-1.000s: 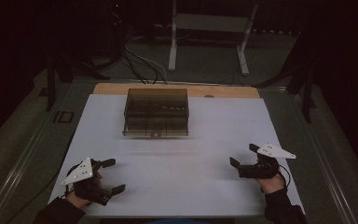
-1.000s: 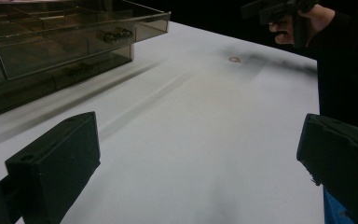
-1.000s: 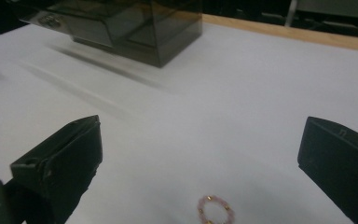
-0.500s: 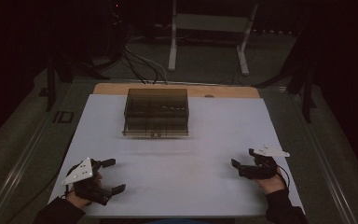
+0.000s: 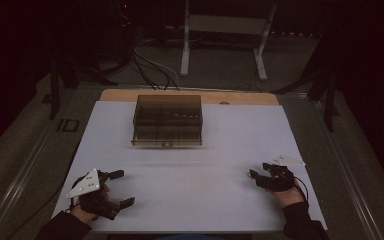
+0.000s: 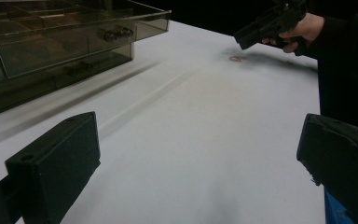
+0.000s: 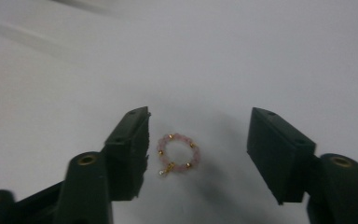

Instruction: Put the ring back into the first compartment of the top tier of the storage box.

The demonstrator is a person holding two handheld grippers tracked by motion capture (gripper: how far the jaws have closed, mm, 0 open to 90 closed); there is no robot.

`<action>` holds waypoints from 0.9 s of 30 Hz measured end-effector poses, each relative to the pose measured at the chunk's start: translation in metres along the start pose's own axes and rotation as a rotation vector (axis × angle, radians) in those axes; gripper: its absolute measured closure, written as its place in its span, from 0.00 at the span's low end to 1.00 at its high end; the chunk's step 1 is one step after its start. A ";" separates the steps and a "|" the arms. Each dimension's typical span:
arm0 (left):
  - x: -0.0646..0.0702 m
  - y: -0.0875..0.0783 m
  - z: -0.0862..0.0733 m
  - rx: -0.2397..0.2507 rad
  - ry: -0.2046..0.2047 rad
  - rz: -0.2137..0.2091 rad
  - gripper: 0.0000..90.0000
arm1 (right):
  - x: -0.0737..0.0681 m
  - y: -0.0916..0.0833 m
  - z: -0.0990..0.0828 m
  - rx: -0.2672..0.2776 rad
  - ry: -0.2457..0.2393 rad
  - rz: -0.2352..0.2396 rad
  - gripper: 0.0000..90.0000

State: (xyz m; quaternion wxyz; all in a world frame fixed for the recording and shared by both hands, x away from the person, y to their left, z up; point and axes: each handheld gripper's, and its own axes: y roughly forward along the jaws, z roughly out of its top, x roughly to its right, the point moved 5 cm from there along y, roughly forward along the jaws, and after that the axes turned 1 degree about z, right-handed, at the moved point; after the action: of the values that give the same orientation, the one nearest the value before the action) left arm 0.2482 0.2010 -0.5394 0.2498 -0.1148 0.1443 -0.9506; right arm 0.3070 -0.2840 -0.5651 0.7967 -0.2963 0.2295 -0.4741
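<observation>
A small ring of pink and gold beads (image 7: 177,137) lies on the white table (image 7: 261,56). It sits between the two jaws of my right gripper (image 7: 199,116), closer to the left jaw and touching neither. That gripper is open and low over the table at the front right (image 5: 259,171). From the left gripper view the bead ring (image 6: 235,58) shows just below the right gripper (image 6: 270,25). My left gripper (image 5: 125,188) rests at the front left, open wide with nothing between its jaws (image 6: 198,154).
A smoky see-through drawer box (image 5: 167,120) stands at the back centre of the table; its drawers with small items show in the left gripper view (image 6: 51,46). A wooden strip (image 5: 240,97) edges the table's far side. Bare white surface (image 5: 190,170) lies between the grippers.
My right gripper has dipped slightly towards the table and tilted a little. The left gripper and the box have stayed put.
</observation>
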 end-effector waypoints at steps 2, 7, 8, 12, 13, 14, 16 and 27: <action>0.000 0.000 0.000 -0.002 0.004 -0.001 0.01 | 0.000 0.002 -0.001 -0.017 0.000 -0.020 0.55; 0.000 0.000 0.000 0.002 -0.002 -0.002 0.01 | 0.002 0.007 -0.003 -0.042 0.006 -0.051 0.71; 0.000 0.000 0.000 0.002 -0.002 -0.003 0.01 | 0.002 0.008 -0.003 -0.044 0.012 -0.057 0.73; 0.000 0.000 0.000 0.000 -0.001 -0.003 0.01 | 0.002 0.010 -0.003 -0.045 0.008 -0.060 0.80; 0.000 0.000 0.000 -0.001 0.000 -0.002 0.01 | 0.001 0.011 -0.003 -0.047 0.011 -0.055 0.81; 0.000 0.000 0.000 -0.002 0.002 -0.002 0.01 | 0.001 0.011 -0.003 -0.048 0.011 -0.053 0.82; 0.000 0.000 0.000 -0.003 0.001 -0.002 0.01 | 0.000 0.014 -0.004 -0.060 0.008 -0.047 0.83; 0.000 0.000 -0.001 -0.004 0.003 0.000 0.01 | -0.004 0.019 -0.007 -0.096 -0.038 -0.053 0.97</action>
State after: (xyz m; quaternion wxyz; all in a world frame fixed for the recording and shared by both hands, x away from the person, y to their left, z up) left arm 0.2485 0.2012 -0.5400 0.2491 -0.1142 0.1467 -0.9505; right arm 0.3125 -0.2751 -0.5824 0.7730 -0.3491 0.2286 -0.4778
